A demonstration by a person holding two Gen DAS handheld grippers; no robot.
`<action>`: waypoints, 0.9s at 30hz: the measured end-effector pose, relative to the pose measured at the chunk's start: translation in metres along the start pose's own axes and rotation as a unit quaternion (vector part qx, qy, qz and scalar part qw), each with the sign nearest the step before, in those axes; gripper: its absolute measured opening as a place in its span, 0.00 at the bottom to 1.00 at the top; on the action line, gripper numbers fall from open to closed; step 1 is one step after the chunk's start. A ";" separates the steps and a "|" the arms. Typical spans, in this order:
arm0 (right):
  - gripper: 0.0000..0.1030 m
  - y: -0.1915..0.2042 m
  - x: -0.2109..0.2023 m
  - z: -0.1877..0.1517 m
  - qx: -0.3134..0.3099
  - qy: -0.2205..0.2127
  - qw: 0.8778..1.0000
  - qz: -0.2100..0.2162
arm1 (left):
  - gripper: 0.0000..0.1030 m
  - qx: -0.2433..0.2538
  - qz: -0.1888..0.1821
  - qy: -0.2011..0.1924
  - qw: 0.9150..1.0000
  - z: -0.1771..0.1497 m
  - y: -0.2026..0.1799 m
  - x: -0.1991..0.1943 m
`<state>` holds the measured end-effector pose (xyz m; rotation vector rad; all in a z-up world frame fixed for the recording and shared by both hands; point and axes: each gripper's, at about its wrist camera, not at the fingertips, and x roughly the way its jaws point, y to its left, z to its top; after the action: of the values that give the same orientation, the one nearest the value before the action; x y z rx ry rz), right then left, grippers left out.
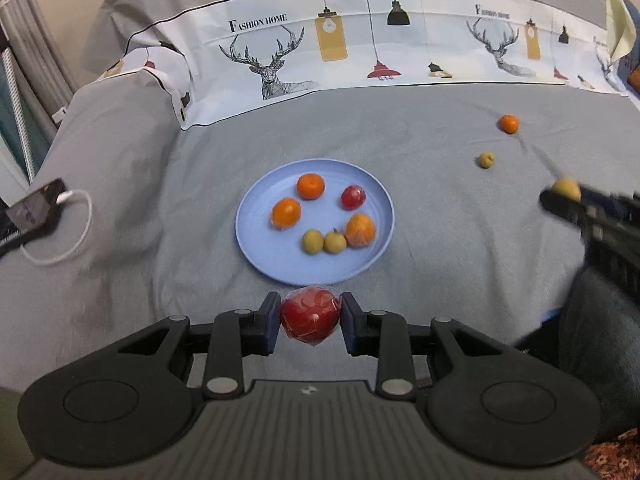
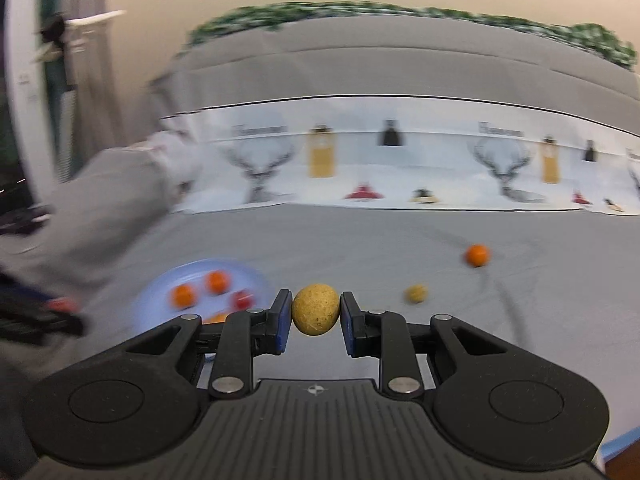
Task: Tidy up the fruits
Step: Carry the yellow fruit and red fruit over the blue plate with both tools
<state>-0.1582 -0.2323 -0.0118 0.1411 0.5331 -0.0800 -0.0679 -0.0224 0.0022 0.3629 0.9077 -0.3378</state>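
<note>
My left gripper (image 1: 310,320) is shut on a wrapped red fruit (image 1: 310,318), held just short of the near rim of the blue plate (image 1: 256,248). On the plate lie three orange fruits (image 1: 310,186), a small red one (image 1: 353,197) and two yellow-green ones (image 1: 312,241). My right gripper (image 2: 316,316) is shut on a round yellow-tan fruit (image 2: 316,310) above the grey sheet; in the left wrist view it shows at the right edge (image 1: 566,196). An orange fruit (image 1: 509,123) and a small yellow fruit (image 1: 487,160) lie loose on the sheet at the right.
The grey sheet (image 1: 440,200) covers a bed, with a printed deer-and-lamp cloth (image 1: 320,48) across the back. A phone with a white cable (image 1: 36,208) lies at the left. A person's trouser leg (image 1: 600,340) is at the lower right.
</note>
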 end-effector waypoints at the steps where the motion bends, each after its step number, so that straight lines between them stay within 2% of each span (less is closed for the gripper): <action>1: 0.26 0.010 -0.009 -0.002 -0.007 0.002 1.000 0.009 | 0.34 -0.002 -0.001 -0.003 1.000 -0.004 0.001 -0.003; 5: 0.26 0.040 -0.033 -0.012 -0.038 0.008 0.999 0.029 | 0.34 -0.014 -0.007 -0.012 1.000 -0.018 0.008 -0.012; 12: 0.26 0.068 -0.043 -0.015 -0.092 0.002 0.995 0.031 | 0.34 -0.041 -0.008 -0.024 0.999 -0.029 0.025 -0.019; 27: 0.26 0.075 -0.037 -0.017 -0.112 0.013 0.993 0.032 | 0.34 -0.050 -0.010 -0.024 0.998 -0.031 0.030 -0.014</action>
<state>-0.1902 -0.1542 0.0011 -0.0593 0.5597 0.0452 -0.0842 0.0193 0.0006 0.2522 0.8785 -0.3175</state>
